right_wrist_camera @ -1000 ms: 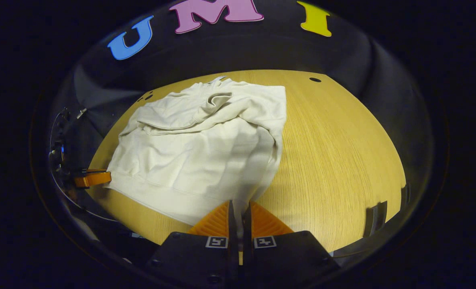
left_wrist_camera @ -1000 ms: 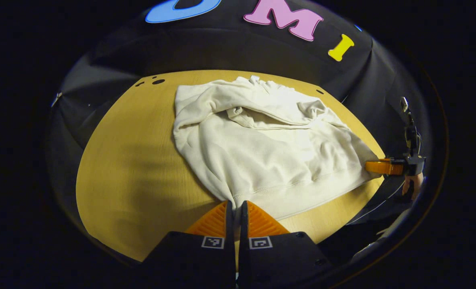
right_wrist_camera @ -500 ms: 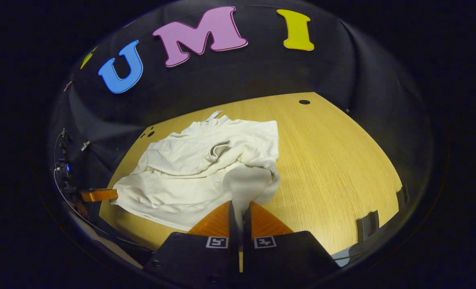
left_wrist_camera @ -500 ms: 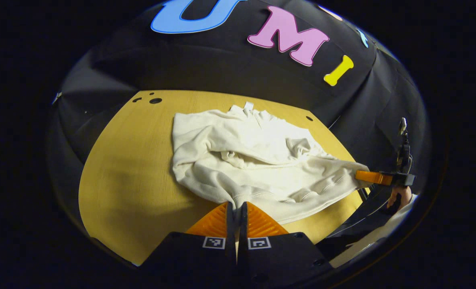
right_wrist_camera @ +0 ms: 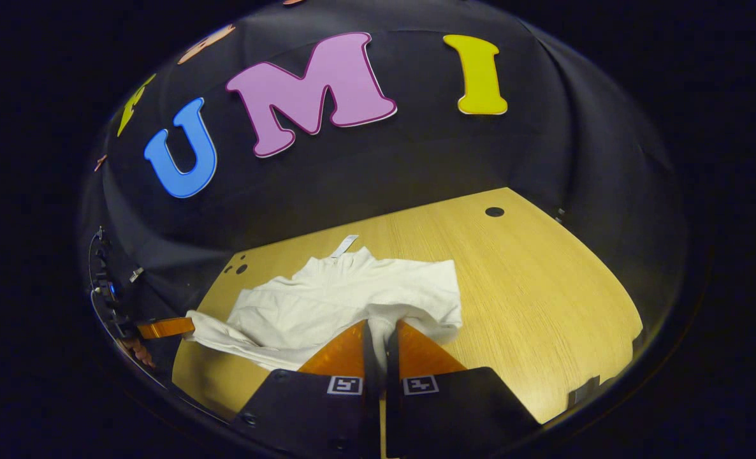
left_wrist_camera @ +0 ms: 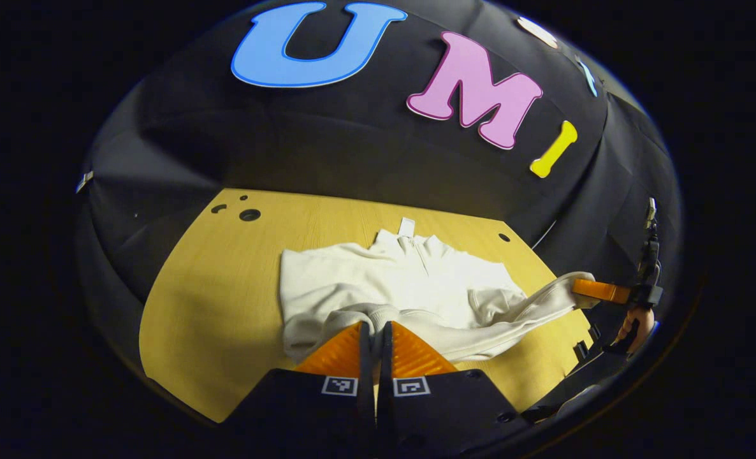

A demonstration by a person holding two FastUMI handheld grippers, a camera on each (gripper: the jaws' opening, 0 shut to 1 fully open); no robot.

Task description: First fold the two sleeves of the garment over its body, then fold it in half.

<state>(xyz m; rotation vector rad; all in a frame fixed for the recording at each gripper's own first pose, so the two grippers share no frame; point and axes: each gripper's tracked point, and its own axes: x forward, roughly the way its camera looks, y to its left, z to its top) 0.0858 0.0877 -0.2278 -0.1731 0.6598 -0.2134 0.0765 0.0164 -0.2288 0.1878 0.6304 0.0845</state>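
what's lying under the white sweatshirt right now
The wooden table lies under the white sweatshirt, bare around it. Each claw, left and right, pinches a hem corner. The folded sleeves are hidden.

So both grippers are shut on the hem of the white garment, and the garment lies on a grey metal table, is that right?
Not quite. The table is light wood, not grey metal, as the right gripper view shows. The rest holds: the left gripper and the right gripper are each shut on the hem of the white garment.

Both claws have carried the garment's hem (left_wrist_camera: 378,313) up — toward its collar (left_wrist_camera: 407,241).
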